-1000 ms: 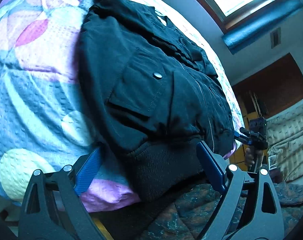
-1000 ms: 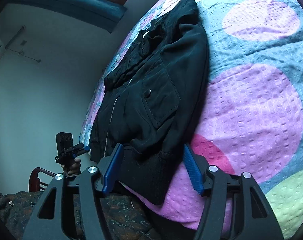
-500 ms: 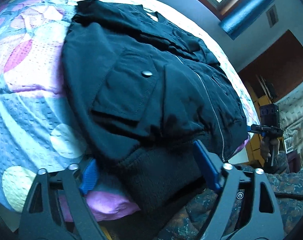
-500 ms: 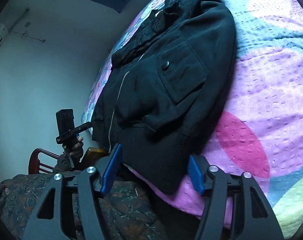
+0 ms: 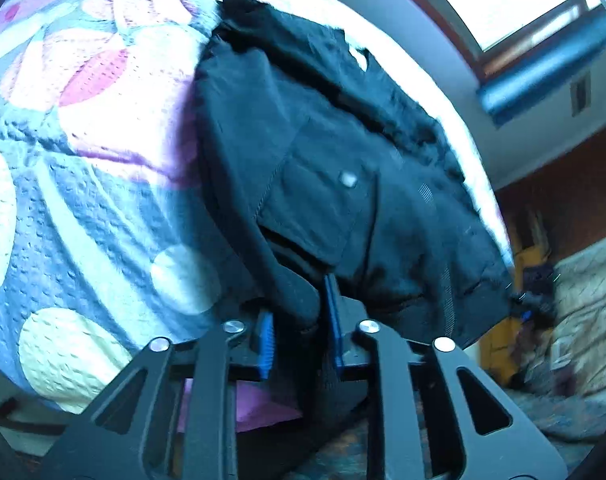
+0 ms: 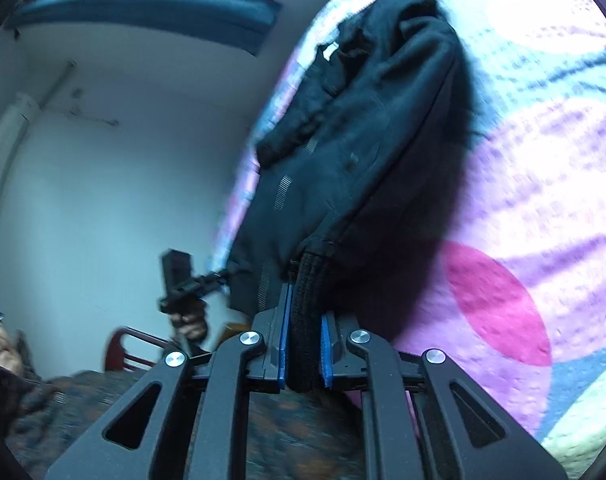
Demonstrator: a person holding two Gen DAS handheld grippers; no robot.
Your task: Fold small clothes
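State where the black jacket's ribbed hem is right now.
The ribbed hem is at the near edge of the bedspread, pinched between the right gripper in its wrist view and the left gripper in the other.

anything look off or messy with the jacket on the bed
Nothing damaged. The black jacket lies askew on the patterned quilt, its ribbed hem hanging past the bed edge, where both grippers' jaws have shut on it.
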